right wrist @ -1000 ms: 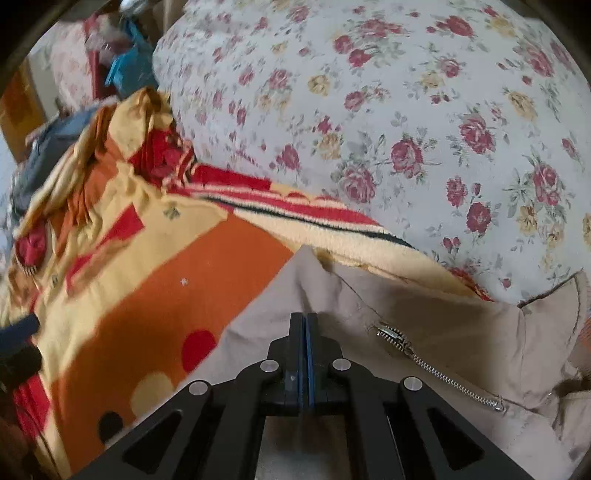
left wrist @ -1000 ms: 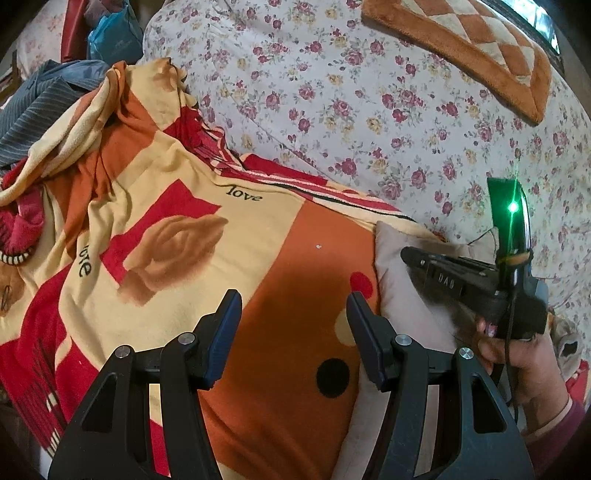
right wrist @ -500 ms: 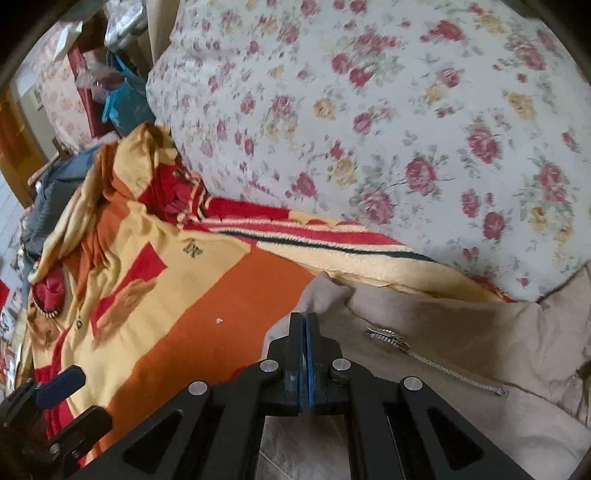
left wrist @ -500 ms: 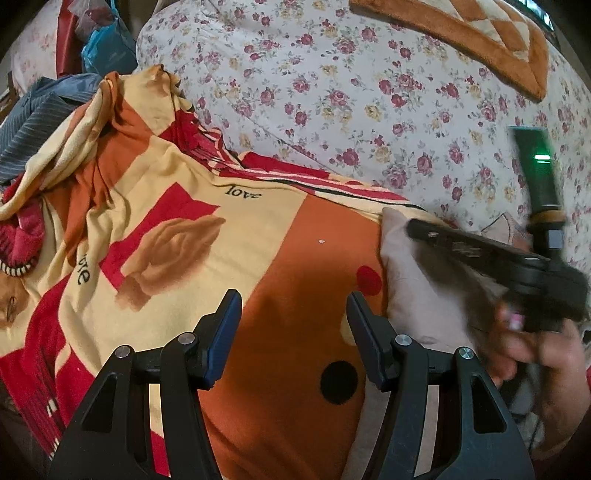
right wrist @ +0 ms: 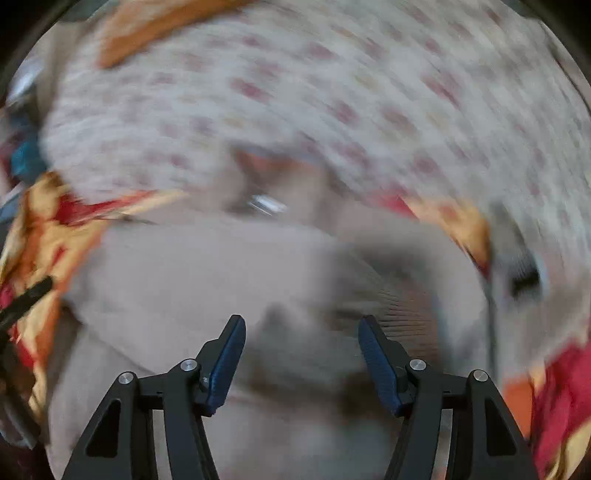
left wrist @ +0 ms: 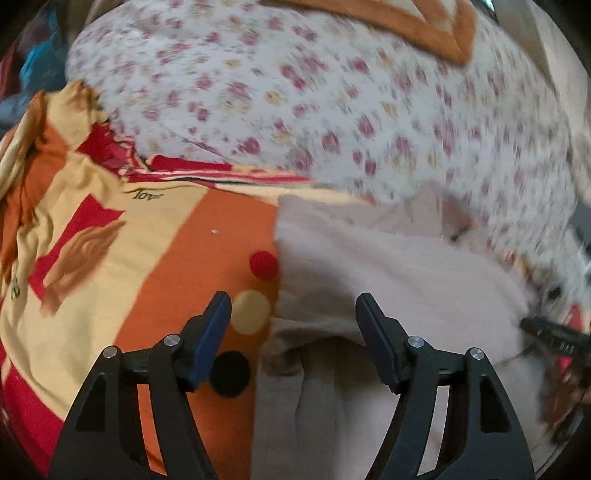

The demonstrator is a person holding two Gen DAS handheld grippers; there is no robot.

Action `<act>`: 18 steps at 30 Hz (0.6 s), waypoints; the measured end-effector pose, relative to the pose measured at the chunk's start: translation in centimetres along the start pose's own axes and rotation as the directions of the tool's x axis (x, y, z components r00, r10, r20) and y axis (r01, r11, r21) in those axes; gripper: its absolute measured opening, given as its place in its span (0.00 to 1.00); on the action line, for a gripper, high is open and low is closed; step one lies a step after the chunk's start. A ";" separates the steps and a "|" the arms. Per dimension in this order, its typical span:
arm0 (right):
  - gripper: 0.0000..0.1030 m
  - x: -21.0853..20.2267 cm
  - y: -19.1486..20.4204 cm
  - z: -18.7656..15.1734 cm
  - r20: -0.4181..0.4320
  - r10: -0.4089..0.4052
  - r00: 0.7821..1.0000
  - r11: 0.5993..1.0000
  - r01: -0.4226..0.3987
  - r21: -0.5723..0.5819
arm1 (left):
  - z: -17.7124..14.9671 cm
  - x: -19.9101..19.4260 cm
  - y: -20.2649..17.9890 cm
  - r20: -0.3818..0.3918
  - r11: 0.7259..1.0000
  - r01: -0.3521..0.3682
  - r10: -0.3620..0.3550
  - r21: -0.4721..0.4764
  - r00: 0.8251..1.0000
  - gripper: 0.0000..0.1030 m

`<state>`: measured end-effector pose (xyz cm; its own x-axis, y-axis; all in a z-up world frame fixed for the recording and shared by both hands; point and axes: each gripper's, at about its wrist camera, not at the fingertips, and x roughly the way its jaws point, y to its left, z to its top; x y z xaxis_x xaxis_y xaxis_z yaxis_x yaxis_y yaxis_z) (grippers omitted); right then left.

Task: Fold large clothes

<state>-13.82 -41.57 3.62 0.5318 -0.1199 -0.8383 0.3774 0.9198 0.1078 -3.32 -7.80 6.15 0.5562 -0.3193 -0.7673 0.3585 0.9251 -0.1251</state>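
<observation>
A beige zip-up garment (left wrist: 388,273) lies spread on the orange, yellow and red blanket (left wrist: 155,236). My left gripper (left wrist: 293,325) is open and empty, hovering over the garment's left edge. In the right wrist view, which is blurred by motion, the same garment (right wrist: 207,266) fills the middle, with its metal zipper pull (right wrist: 267,204) near the top. My right gripper (right wrist: 301,350) is open and empty just above the garment. The right gripper also shows at the right edge of the left wrist view (left wrist: 554,334).
A white quilt with red flowers (left wrist: 369,110) rises behind the garment, with an orange checked mat (left wrist: 436,29) on top. Dark and blue clothes (left wrist: 33,66) are piled at far left.
My right gripper has opened and let go of the beige garment, then swung right. The garment now lies spread wider over the blanket. My left gripper has shifted right toward it.
</observation>
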 end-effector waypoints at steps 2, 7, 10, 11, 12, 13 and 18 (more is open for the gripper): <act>0.53 1.1 -2.2 -1.1 -0.025 -0.039 0.999 0.999 0.039 0.023 | -0.8 2.2 -0.9 -0.080 0.991 -0.112 0.117 0.072 0.990 0.68; 0.59 -5.0 -4.8 -2.8 0.132 0.046 0.990 0.995 -0.058 0.083 | -1.7 2.5 0.5 -0.103 0.997 -0.072 0.072 0.005 0.992 0.68; 0.68 -7.3 -7.6 -3.4 0.187 -0.025 0.982 0.987 -0.005 0.159 | -1.7 2.1 0.9 -0.088 0.998 -0.060 0.058 -0.022 0.994 0.68; 0.68 -7.8 -9.4 -3.6 0.191 -0.040 0.981 0.978 0.000 0.208 | -1.7 1.9 1.0 -0.081 0.998 -0.057 0.055 -0.024 0.995 0.68; 0.68 -8.1 -10.9 -3.6 0.188 -0.050 0.981 0.966 0.000 0.257 | -1.7 1.7 0.9 -0.069 0.998 -0.057 0.056 -0.023 0.996 0.68; 0.68 -8.2 -12.9 -3.7 0.182 -0.054 0.982 0.943 -0.010 0.332 | -1.5 1.3 0.8 -0.049 0.998 -0.060 0.059 -0.020 0.997 0.68; 0.72 -7.8 -18.3 -2.8 0.248 0.023 0.968 0.823 -0.159 0.546 | -1.0 -0.2 0.8 0.033 0.998 -0.064 0.065 -0.019 0.997 0.68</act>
<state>-26.97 -56.39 6.73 0.7118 -0.1879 -0.6768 0.6396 0.5716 0.5140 -3.89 -6.79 5.54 0.6030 -0.2655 -0.7523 0.3075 0.9475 -0.0879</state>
